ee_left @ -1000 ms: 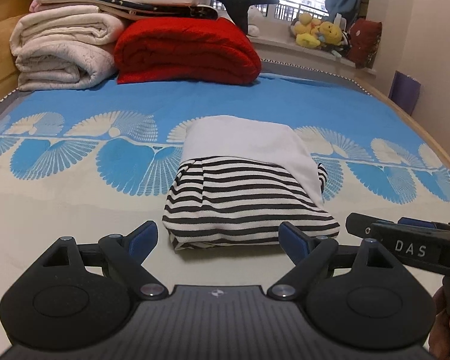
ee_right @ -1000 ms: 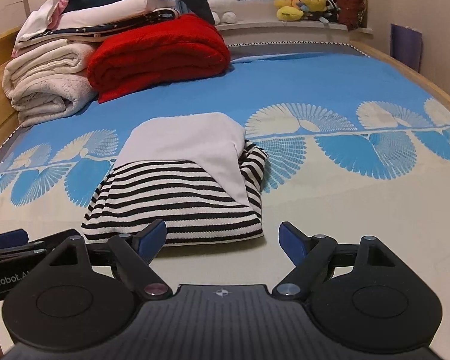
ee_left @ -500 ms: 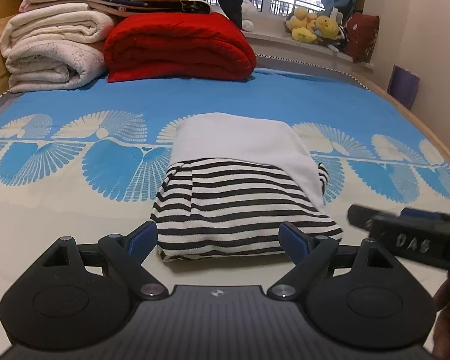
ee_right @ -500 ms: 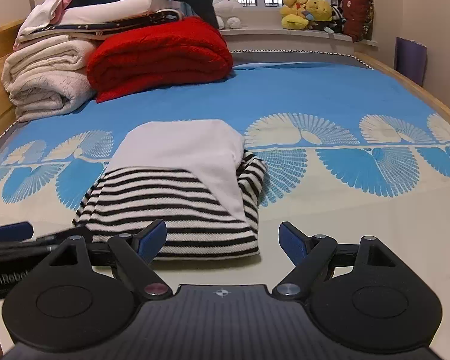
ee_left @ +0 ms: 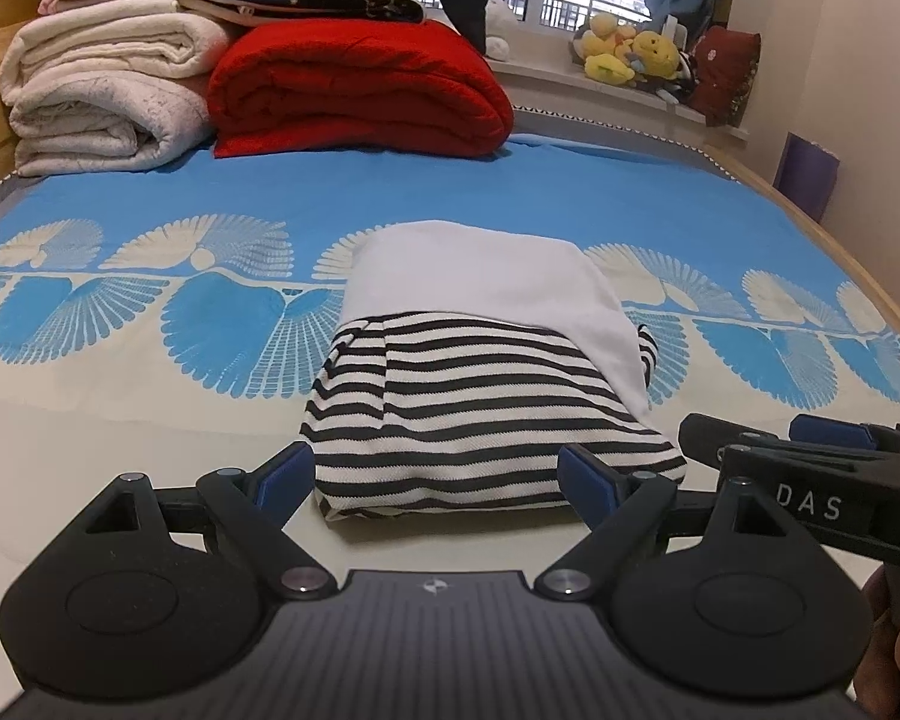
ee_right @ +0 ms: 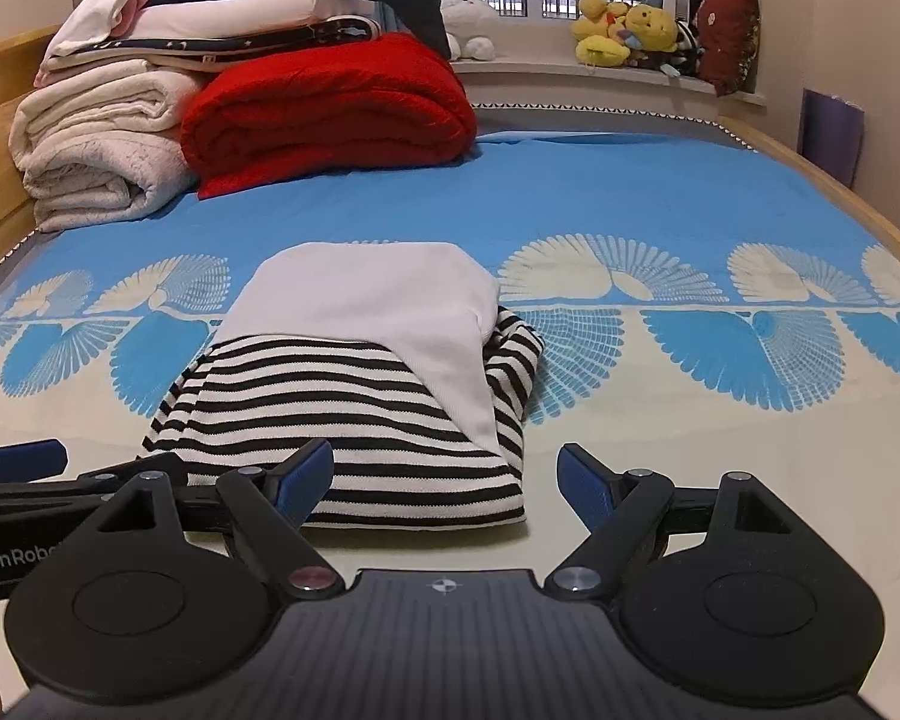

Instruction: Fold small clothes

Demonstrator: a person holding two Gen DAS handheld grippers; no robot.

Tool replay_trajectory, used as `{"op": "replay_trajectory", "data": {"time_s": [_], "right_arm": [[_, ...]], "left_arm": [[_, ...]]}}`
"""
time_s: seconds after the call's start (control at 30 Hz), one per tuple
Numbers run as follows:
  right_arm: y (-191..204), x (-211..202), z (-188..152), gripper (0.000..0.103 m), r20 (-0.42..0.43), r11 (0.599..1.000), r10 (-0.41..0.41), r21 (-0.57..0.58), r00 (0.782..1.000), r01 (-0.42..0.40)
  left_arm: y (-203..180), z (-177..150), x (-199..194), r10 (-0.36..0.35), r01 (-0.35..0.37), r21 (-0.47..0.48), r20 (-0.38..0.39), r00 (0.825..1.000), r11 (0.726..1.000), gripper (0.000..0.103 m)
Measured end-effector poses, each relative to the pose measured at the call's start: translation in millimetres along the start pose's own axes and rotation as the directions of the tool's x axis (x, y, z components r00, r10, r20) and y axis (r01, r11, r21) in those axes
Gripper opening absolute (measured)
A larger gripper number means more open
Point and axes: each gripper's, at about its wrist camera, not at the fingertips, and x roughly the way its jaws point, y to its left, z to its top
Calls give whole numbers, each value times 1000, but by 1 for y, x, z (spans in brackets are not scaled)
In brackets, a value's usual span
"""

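Left wrist view shows the left gripper (ee_left: pixel 435 483) and right gripper (ee_right: pixel 444 480), jaws spread and empty, just before the folded striped garment (ee_left: pixel 486 408) on the bed (ee_left: pixel 120 450); grip both near corners evenly.

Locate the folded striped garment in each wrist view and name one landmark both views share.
Left wrist: striped garment lies centre, just beyond the open left claw.
Right wrist: striped garment sits left of centre, behind that claw's left finger.
Shared landmark: red blanket.
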Motion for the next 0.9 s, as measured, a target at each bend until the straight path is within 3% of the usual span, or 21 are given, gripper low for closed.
{"op": "replay_trajectory", "data": {"time_s": [0.9], "right_arm": [[1, 2, -1, 83, 6, 1000, -18, -13, 1000, 18]], "left_arm": [[-1, -2, 0, -1, 1, -7, -6, 1000, 1000, 91]]}}
